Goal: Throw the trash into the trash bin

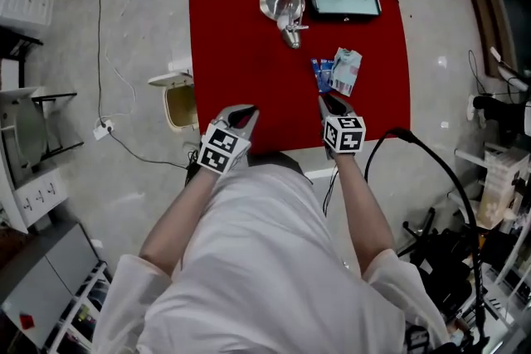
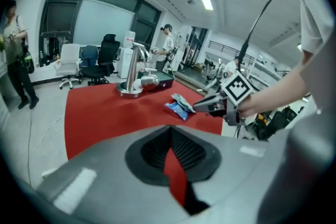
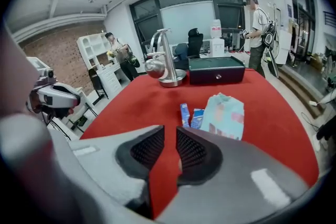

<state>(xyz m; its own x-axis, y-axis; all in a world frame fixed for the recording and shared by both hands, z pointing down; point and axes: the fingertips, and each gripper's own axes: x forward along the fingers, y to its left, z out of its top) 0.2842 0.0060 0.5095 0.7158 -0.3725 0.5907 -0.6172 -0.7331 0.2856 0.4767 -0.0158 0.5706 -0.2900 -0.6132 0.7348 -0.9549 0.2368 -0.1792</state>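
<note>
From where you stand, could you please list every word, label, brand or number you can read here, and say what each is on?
No text can be read in any view.
Print on the blue wrappers: too blurred to read.
Coloured print on the pale packet: too blurred to read.
The left gripper and right gripper bear only black-and-white square markers, no letters.

No text, label or number is legible. Print on the trash wrappers [image 3: 223,115] is too blurred to read.
</note>
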